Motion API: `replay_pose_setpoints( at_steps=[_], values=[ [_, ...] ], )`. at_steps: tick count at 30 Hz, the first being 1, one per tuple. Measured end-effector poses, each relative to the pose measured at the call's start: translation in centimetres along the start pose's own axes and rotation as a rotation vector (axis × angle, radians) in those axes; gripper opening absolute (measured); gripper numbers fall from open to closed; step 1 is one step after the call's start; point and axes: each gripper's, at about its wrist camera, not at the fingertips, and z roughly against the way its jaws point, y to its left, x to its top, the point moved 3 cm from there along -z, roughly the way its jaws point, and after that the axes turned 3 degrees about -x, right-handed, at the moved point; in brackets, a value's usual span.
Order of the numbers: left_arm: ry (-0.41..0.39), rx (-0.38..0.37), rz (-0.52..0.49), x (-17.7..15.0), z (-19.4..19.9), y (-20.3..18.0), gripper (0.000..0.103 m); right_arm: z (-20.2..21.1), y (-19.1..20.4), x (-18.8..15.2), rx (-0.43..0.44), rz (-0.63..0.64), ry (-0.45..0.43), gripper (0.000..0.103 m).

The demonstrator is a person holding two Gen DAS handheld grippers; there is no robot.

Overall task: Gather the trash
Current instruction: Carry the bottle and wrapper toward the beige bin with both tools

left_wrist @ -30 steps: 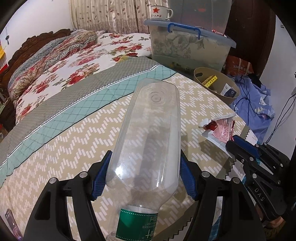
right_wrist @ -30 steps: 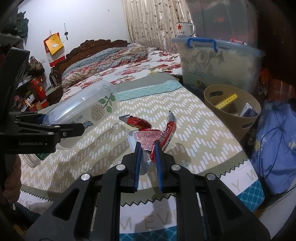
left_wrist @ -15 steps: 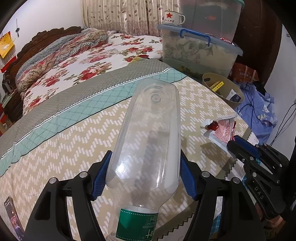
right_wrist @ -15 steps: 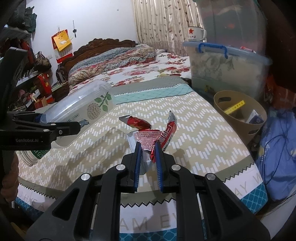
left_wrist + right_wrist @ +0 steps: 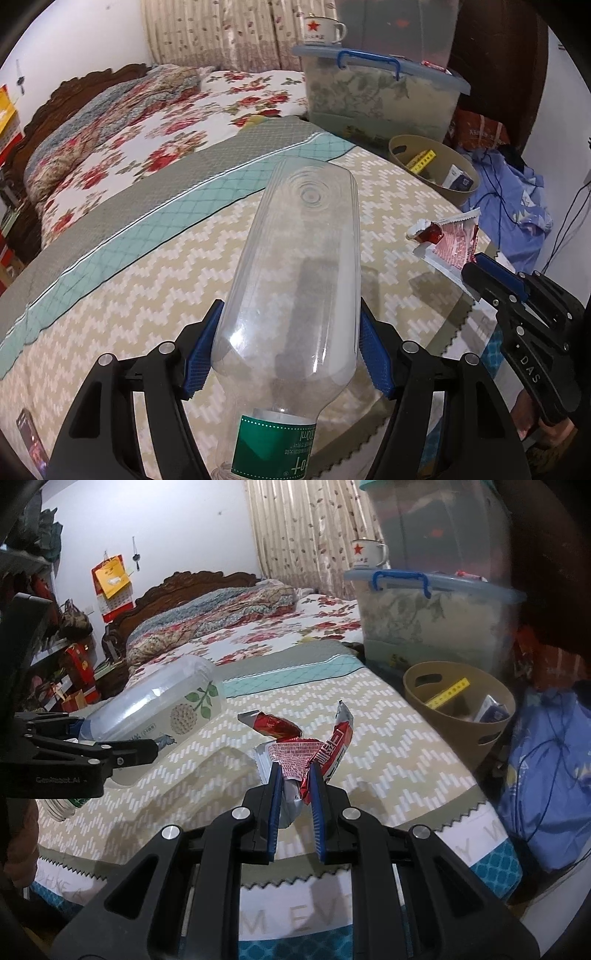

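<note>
Left gripper (image 5: pixel 288 347) fingers (image 5: pixel 199 354) clamped on clear plastic bottle (image 5: pixel 295 266), base pointing away, above the bed (image 5: pixel 147 280); right gripper (image 5: pixel 295 775) fingers (image 5: pixel 275 797) pinched on crumpled red wrapper (image 5: pixel 306 749) over the bed's near edge, tan waste bin (image 5: pixel 454 723) beside the bed, right.

1. The bottle (image 5: pixel 295 280) is clear, glossy plastic with a green paper-like label.
2. The wrapper (image 5: pixel 314 749) is crinkled, shiny foil.
3. The bedspread (image 5: pixel 147 295) is matt woven cloth.
4. The headboard (image 5: pixel 192 583) is dark carved wood.
5. The bin (image 5: pixel 443 723) is smooth tan plastic.
</note>
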Motion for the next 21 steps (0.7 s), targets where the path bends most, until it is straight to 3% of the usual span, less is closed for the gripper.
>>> replay_pose_setpoints(
  at_steps=[8, 21],
  values=[
    [0.001, -0.023, -0.085, 4.0, -3.2, -3.5, 0.065, -0.7, -4.0, 1.6, -0.051, -0.039, -0.022, 0.017],
    [-0.021, -0.036, -0.140, 9.2, -6.1, -6.4, 0.064, -1.7, -7.9, 4.5, -0.108, -0.031, -0.072, 0.017]
  ],
)
